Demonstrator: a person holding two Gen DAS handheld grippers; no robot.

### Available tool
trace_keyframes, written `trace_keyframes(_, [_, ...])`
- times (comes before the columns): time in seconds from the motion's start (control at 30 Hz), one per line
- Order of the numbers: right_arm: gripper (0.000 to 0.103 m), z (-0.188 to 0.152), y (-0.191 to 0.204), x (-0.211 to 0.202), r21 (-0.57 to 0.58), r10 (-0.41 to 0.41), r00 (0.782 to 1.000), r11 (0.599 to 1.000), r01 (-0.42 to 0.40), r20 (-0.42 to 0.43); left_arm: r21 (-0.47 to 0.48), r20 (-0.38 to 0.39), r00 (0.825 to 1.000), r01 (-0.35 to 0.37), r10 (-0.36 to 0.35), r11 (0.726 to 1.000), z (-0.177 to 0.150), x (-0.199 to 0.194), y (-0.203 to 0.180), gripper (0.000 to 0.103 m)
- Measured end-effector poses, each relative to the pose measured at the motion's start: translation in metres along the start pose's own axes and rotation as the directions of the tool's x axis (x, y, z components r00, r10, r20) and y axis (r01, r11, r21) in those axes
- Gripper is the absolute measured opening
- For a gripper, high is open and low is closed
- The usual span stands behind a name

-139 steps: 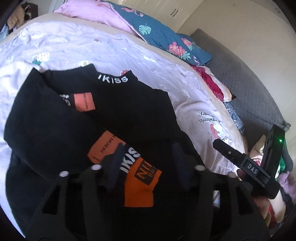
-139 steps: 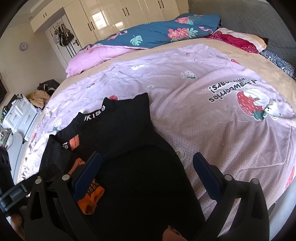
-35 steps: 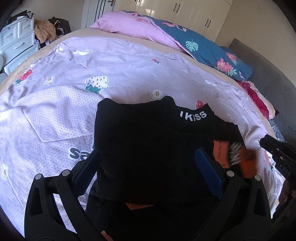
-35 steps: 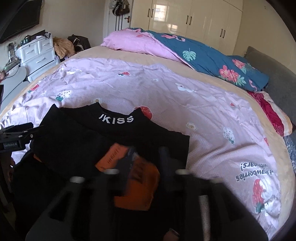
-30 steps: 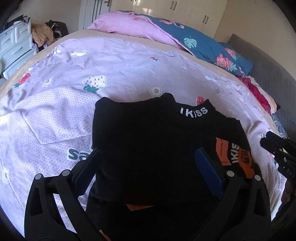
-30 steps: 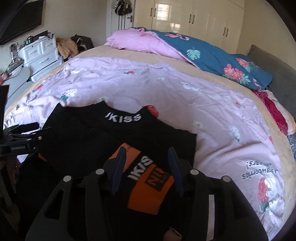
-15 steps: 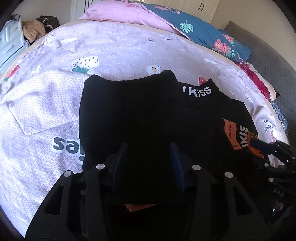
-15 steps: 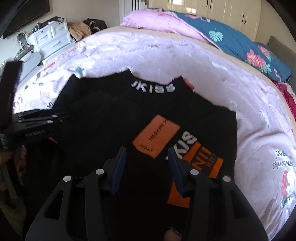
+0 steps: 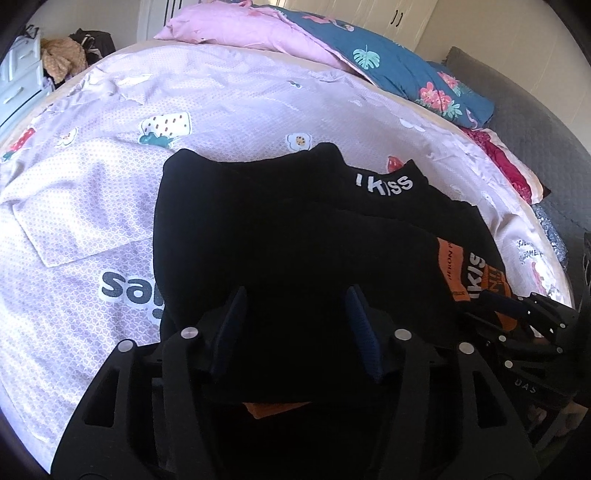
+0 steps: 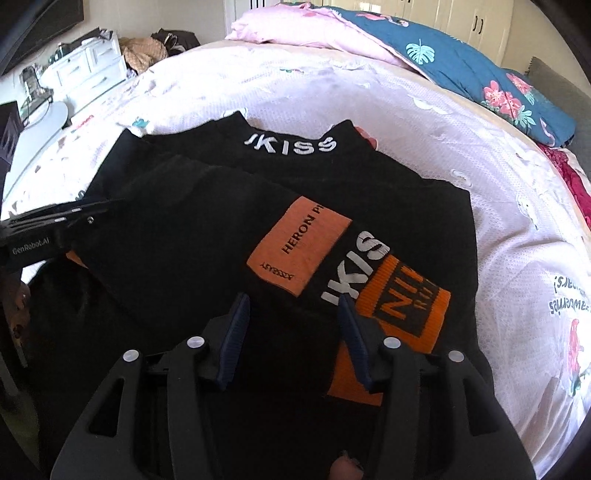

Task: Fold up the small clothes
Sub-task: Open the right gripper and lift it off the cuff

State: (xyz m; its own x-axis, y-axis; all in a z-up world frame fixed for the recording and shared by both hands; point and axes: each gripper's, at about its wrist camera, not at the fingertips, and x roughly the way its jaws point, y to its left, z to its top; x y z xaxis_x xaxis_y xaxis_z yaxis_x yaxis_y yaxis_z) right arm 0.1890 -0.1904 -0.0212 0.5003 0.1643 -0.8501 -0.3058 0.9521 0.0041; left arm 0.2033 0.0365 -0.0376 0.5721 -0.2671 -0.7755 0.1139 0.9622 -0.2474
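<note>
- We see a black knit top [image 10: 177,236] with white "IKISS" lettering at its collar, lying folded on a bed under a pale pink printed bedspread [image 10: 424,122].
- Orange patches [image 10: 299,247] show on the folded-over part, one reading "HERON P".
- Our right claw [image 10: 291,336] hangs low over the garment, its jaws opening, blue-padded fingers [image 10: 232,336] apart with black fabric between them.
- Our left claw [image 10: 62,218] enters from the left edge, over the top's side.
- A teal floral pillow [image 10: 480,62] and a pink pillow [image 10: 306,33] lie at the bed's far end.
</note>
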Motion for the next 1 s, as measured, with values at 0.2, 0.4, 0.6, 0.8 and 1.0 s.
trace_keyframes(0.2, [0.07, -0.001, -0.006, -0.012, 0.039, 0.007, 0.999, 0.999, -0.008, 0.034, -0.001, 0.024, 1.0, 0.004, -0.004, 1.0, 0.001, -0.012, 0.0, 0.058])
trace_keyframes(0.4, [0.088, 0.0, -0.01, -0.025, 0.067, 0.005, 0.997, 0.998, -0.01, 0.074, -0.02, 0.044, 0.998, 0.035, -0.034, 0.999, 0.004, -0.024, 0.001, 0.07])
trace_keyframes(0.6, [0.097, 0.001, -0.009, -0.038, 0.066, -0.016, 0.993, 0.998, 0.008, 0.117, -0.029, 0.079, 0.997, -0.006, 0.009, 1.0, 0.004, -0.036, 0.003, 0.092])
trace_keyframes(0.8, [0.099, 0.002, -0.012, -0.047, 0.077, -0.025, 0.99, 0.997, 0.014, 0.142, -0.049, 0.089, 0.995, -0.033, 0.037, 0.998, 0.005, -0.042, 0.007, 0.094])
trace_keyframes(1.0, [0.099, 0.004, -0.016, -0.058, 0.098, -0.012, 0.984, 0.995, -0.006, 0.177, -0.069, 0.091, 0.994, -0.046, 0.052, 0.997, 0.002, -0.048, 0.009, 0.094])
